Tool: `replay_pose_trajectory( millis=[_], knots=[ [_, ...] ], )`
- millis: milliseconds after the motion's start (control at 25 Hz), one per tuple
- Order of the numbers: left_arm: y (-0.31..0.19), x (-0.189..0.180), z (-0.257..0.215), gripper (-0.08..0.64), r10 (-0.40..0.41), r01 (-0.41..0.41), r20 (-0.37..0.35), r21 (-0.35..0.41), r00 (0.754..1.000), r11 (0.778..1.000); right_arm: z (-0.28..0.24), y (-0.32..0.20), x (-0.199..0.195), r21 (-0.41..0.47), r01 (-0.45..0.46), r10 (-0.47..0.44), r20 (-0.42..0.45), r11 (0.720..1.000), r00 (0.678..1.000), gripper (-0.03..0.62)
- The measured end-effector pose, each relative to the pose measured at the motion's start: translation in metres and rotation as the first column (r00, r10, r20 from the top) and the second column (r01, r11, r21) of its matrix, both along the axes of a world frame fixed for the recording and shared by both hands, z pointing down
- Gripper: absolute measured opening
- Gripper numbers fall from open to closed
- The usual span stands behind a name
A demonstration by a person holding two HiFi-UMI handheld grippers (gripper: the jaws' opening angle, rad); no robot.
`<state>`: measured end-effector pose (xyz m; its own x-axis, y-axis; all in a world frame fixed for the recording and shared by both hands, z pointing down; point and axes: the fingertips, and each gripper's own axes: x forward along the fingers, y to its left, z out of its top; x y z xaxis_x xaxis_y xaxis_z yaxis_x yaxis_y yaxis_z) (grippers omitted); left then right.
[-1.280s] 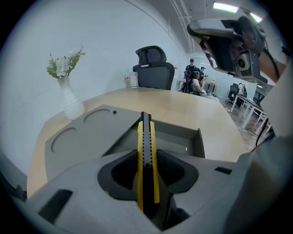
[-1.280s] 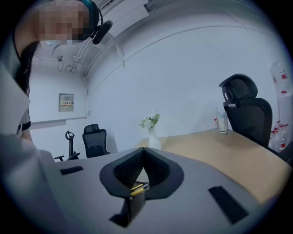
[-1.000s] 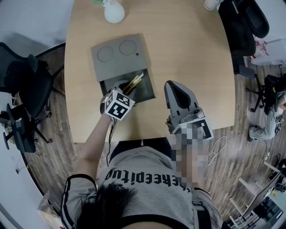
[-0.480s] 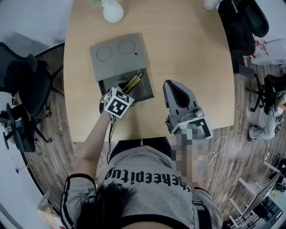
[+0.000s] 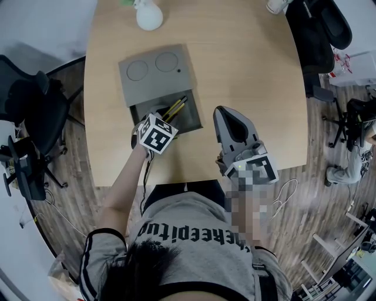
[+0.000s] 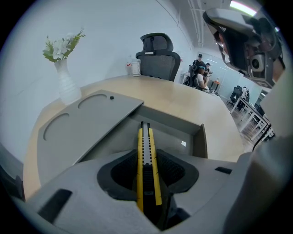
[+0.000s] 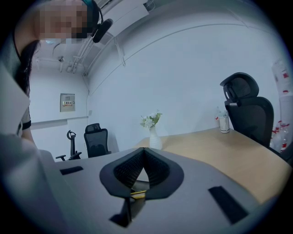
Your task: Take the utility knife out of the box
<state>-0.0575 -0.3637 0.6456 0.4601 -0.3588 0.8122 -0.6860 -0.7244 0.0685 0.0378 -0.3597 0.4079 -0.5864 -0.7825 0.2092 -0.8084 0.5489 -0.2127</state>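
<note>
A yellow and black utility knife (image 6: 144, 137) runs straight out between the jaws of my left gripper (image 6: 146, 160), which is shut on it. Its front end reaches over the open compartment of the grey box (image 6: 183, 132). In the head view the left gripper (image 5: 165, 116) sits at the near edge of the box (image 5: 132, 88), with the knife (image 5: 176, 106) slanting across the opening. The box's lid (image 5: 154, 66) is slid back. My right gripper (image 5: 222, 113) hovers over the table to the right of the box, shut and holding nothing, its jaw tips (image 7: 143, 151) meeting.
A white vase with flowers (image 5: 149, 14) stands on the wooden table (image 5: 252, 64) beyond the box. Black office chairs (image 5: 320, 29) stand at the right and at the left (image 5: 29, 106). The near table edge runs just below both grippers.
Hardly anything differs; the left gripper's marker cube has shifted a little upward with the knife still gripped. The right gripper has stayed in place.
</note>
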Motion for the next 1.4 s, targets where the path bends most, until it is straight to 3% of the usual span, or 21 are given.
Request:
replay_pose_trajectory(
  millis=[360,680,1000,1400],
  knots=[
    [0.0,-0.005,-0.004,0.146,0.004,-0.005,0.033,0.036,0.999,0.999,-0.004,0.006,-0.006,0.012,-0.001,0.001,-0.002,1.0,1.0,0.006],
    [-0.001,-0.015,-0.025,0.029,-0.093,0.098,-0.066,0.074,0.994,0.992,-0.008,0.015,-0.014,0.027,0.008,-0.007,-0.004,1.0,1.0,0.006],
    [0.005,-0.025,-0.058,0.018,-0.133,0.156,-0.175,0.128,0.976,0.979,-0.012,0.027,-0.03,0.038,0.027,-0.027,-0.007,0.999,1.0,0.006],
    [0.016,-0.051,-0.116,0.017,-0.164,0.243,-0.291,0.258,0.943,0.935,-0.018,0.039,-0.056,0.057,0.06,-0.059,-0.015,0.997,0.998,0.006]
  ],
)
